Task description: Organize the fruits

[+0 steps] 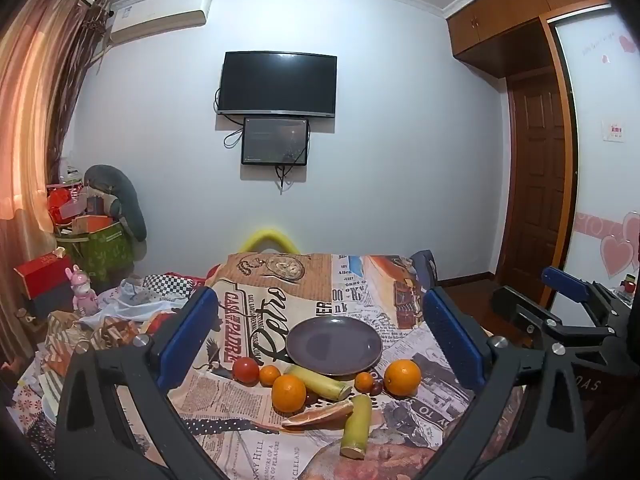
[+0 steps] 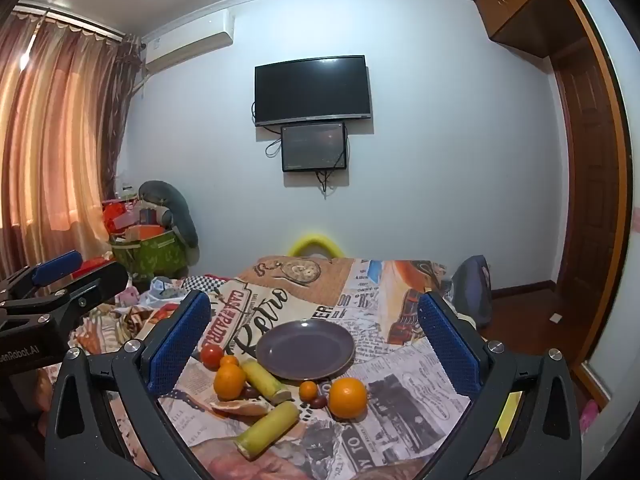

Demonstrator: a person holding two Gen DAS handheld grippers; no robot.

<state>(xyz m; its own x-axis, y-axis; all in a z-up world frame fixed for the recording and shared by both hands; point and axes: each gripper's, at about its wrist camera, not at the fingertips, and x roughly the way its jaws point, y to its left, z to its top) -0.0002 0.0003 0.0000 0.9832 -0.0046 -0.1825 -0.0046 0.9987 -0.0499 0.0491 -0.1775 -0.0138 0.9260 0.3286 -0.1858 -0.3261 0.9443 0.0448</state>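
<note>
Step in hand: none of the fruit had been lifted yet; both tools hung back from the worktop in what looked like the approach before a first pick.
Left gripper: jaws stood wide apart, holding nothing, framing the plate and fruit from above.
Right gripper: jaws likewise spread wide and empty, well apart from the fruit.
Plate: grey, bare, at the centre of the patterned cloth.
Fruit: all lay on the cloth from about 9 to 4 o'clock of the plate, none on it.
Left cluster: tomato at 9 o'clock, a small orange and a large orange just beside it, a citrus slice nearer the camera.
Stalks: one cane piece touched the plate's rim at 7 o'clock; another cane piece lay at 6 o'clock.
Right cluster: big orange at 5 o'clock, a mandarin near it.
Next move, as a judgement: lower one gripper over a single free-standing fruit, probably the big orange, then close gently, since round fruit would roll.
</note>
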